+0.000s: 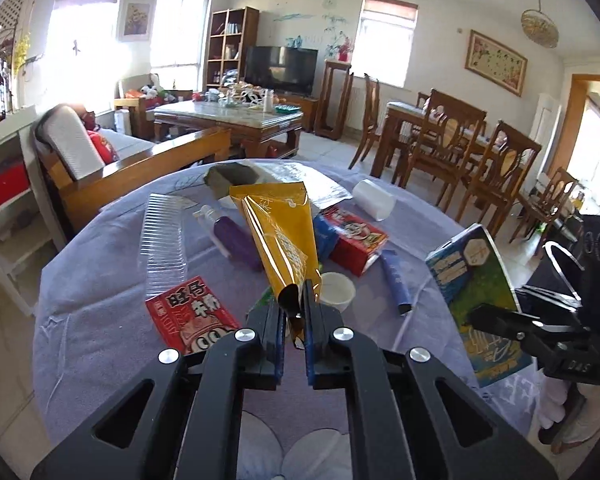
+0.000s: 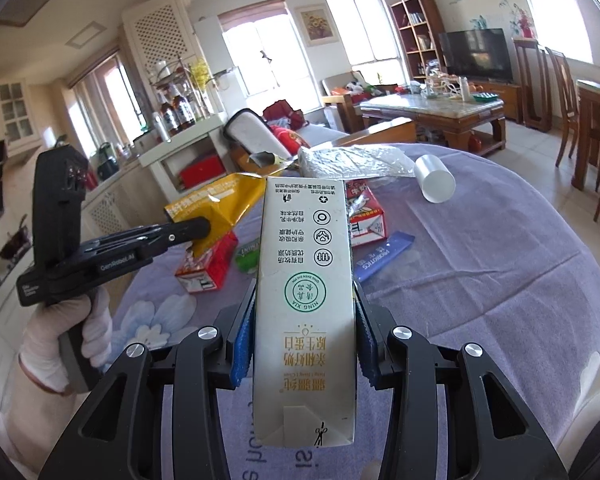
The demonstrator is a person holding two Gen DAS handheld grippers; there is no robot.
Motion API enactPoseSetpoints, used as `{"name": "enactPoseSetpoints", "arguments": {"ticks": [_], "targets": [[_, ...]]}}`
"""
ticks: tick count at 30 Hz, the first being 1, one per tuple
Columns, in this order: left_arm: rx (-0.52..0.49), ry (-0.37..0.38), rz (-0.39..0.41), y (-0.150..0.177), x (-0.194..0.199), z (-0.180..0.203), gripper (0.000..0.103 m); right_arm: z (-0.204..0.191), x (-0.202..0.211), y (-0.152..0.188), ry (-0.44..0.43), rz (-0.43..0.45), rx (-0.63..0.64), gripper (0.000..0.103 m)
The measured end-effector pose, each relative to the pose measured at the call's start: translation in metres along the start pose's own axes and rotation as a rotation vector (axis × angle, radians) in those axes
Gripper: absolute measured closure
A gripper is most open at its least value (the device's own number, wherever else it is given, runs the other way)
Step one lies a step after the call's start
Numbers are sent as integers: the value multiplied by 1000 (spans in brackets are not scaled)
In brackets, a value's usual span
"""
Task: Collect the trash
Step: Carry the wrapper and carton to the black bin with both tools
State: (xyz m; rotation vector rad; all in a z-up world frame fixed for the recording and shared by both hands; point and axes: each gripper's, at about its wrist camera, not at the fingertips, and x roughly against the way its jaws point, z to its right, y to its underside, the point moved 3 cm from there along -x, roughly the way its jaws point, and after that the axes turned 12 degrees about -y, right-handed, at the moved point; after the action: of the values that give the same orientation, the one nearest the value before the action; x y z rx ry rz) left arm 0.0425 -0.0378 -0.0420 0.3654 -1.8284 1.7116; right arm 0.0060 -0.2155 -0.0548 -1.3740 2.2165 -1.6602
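My left gripper [image 1: 297, 300] is shut on a yellow foil snack bag [image 1: 278, 236] and holds it above the round table; the bag and that gripper also show in the right wrist view [image 2: 212, 210]. My right gripper [image 2: 304, 312] is shut on a white milk carton [image 2: 306, 304], held lengthwise above the table; the carton's green and blue side shows in the left wrist view [image 1: 476, 292]. Loose trash lies on the lilac tablecloth [image 1: 100, 320]: two red boxes [image 1: 190, 320] [image 1: 356, 240], a clear ribbed tray [image 1: 164, 236], a purple bottle [image 1: 232, 236], a small white cup [image 1: 337, 289], a blue sachet [image 1: 396, 282].
A white tipped cup [image 1: 374, 199], a clear plastic bag [image 2: 352, 162] and a dark green packet [image 1: 231, 176] lie at the table's far side. A wooden sofa [image 1: 140, 168] stands beyond the table on the left, dining chairs [image 1: 496, 168] on the right.
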Motion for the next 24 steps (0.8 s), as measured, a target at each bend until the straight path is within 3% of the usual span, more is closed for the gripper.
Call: {"name": "enactPoseSetpoints", "arguments": {"ticks": [8, 15, 18, 24], "targets": [[-51, 108, 69, -9, 32, 42, 94, 3, 53, 5, 4, 109, -37, 61], [-147, 243, 116, -14, 46, 113, 94, 24, 153, 1, 94, 311, -82, 61], [-196, 320, 130, -17, 50, 156, 94, 42, 212, 7, 192, 427, -117, 60], [-314, 517, 155, -21, 54, 257, 94, 86, 333, 42, 495, 640, -217, 61]]}}
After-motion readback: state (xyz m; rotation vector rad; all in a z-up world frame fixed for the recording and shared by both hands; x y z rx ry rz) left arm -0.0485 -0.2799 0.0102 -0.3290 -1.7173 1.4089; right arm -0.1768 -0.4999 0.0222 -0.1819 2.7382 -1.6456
